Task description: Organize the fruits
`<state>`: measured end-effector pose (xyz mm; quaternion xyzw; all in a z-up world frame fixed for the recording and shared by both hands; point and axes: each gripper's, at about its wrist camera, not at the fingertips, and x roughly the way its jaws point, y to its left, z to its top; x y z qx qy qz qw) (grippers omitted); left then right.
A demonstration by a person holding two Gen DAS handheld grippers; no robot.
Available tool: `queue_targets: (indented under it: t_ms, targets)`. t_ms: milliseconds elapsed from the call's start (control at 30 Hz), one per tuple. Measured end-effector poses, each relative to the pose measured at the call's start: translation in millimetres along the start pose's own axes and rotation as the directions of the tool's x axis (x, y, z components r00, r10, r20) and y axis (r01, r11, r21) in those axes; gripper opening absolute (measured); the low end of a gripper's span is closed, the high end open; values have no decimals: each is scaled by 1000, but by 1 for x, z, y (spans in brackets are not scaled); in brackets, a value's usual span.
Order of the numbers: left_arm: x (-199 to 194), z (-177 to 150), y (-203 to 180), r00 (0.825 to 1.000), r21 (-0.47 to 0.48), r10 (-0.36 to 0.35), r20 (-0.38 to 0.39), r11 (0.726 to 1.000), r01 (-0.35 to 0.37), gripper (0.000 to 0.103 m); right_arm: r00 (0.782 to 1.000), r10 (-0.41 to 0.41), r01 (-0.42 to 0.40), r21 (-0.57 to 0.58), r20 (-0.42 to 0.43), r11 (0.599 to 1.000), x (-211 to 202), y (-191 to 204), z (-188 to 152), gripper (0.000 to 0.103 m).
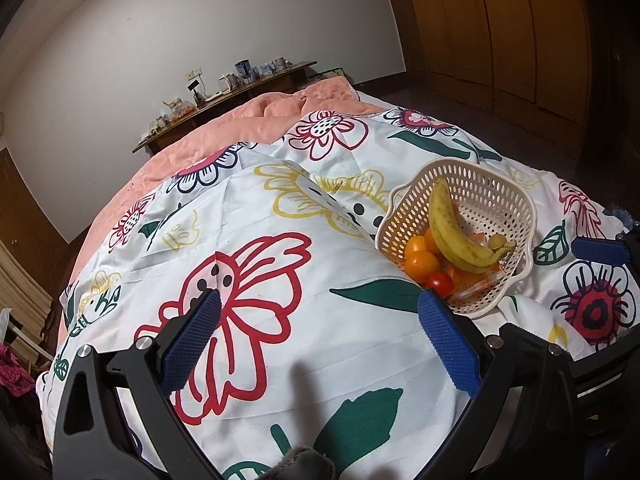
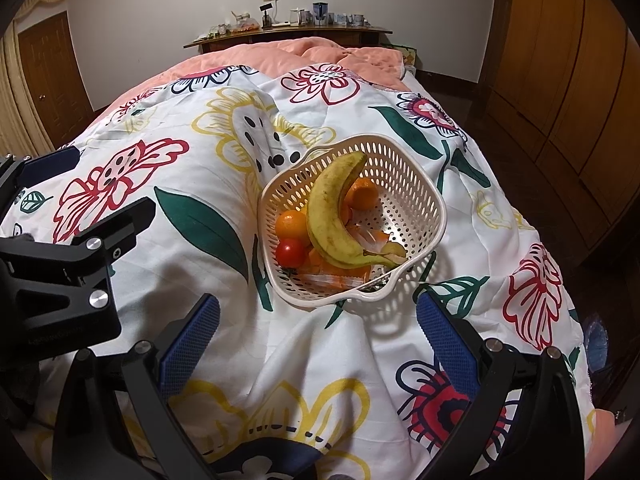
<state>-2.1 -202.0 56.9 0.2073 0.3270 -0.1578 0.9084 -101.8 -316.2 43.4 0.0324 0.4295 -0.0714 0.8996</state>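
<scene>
A cream perforated basket (image 2: 416,200) sits on a floral bedspread. It holds a banana (image 2: 326,216), oranges (image 2: 292,224), a red tomato (image 2: 290,252) and a plastic wrapper. It also shows in the left wrist view as the basket (image 1: 496,196) with the banana (image 1: 448,224) and the tomato (image 1: 440,283). My left gripper (image 1: 320,300) is open and empty over the bedspread, left of the basket. My right gripper (image 2: 318,304) is open and empty, just in front of the basket.
The floral bedspread (image 2: 200,152) covers a bed with a pink quilt (image 2: 320,50) behind it. A wooden shelf (image 2: 288,34) with jars and cups stands at the wall. Wooden wardrobes (image 2: 560,80) line the right side. The left gripper's body (image 2: 68,272) shows at the left.
</scene>
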Motion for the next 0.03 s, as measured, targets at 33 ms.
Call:
queue_targets:
  t_ms: [33]
  targets:
    - [0,0,1,1000,-3,-1,-2,1000,1,100,1000,1,-1,0,1,1000,0,1,0,98]
